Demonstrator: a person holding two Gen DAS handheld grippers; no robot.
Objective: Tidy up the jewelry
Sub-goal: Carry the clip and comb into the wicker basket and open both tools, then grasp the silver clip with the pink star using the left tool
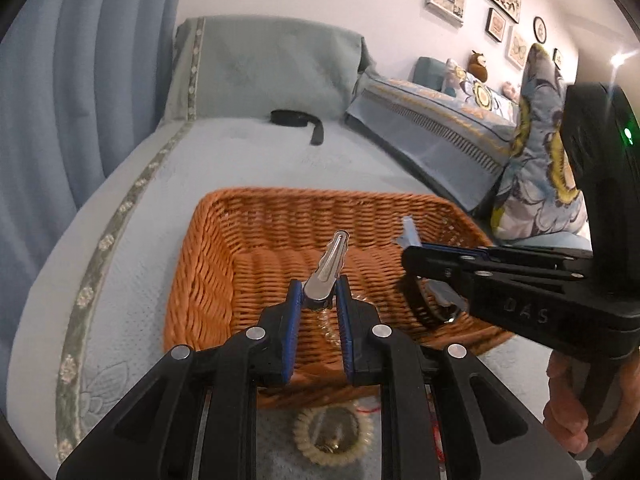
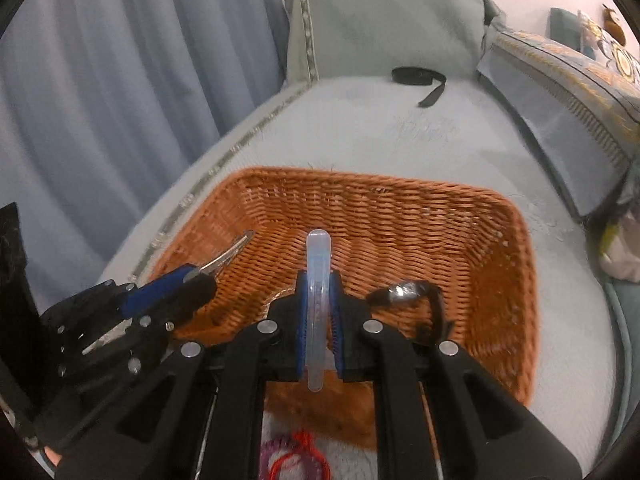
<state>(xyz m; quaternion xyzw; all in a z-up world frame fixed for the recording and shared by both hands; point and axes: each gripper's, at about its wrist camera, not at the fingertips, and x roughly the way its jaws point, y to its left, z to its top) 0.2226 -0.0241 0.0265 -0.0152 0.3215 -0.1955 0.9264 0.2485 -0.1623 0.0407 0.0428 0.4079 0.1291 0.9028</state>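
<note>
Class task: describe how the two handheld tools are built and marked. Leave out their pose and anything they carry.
Both are matt black plastic. The left tool has two long fingers with blue ribbed pads and round silver pins at the joints. The right tool has the same blue pads, raised letters "DAS" on its side, and a green light on its body. A bare hand grips its handle; no sleeve shows.

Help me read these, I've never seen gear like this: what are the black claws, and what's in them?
They are hand-held grippers, one per hand, each with a camera looking along its fingers, hence two pictures. The left gripper is shut on a metal hair clip. The right gripper is shut on a pale blue clip. Both hang over a wicker basket on a bed; a black watch lies inside. A coiled hair tie lies on the bed before the basket.
</note>
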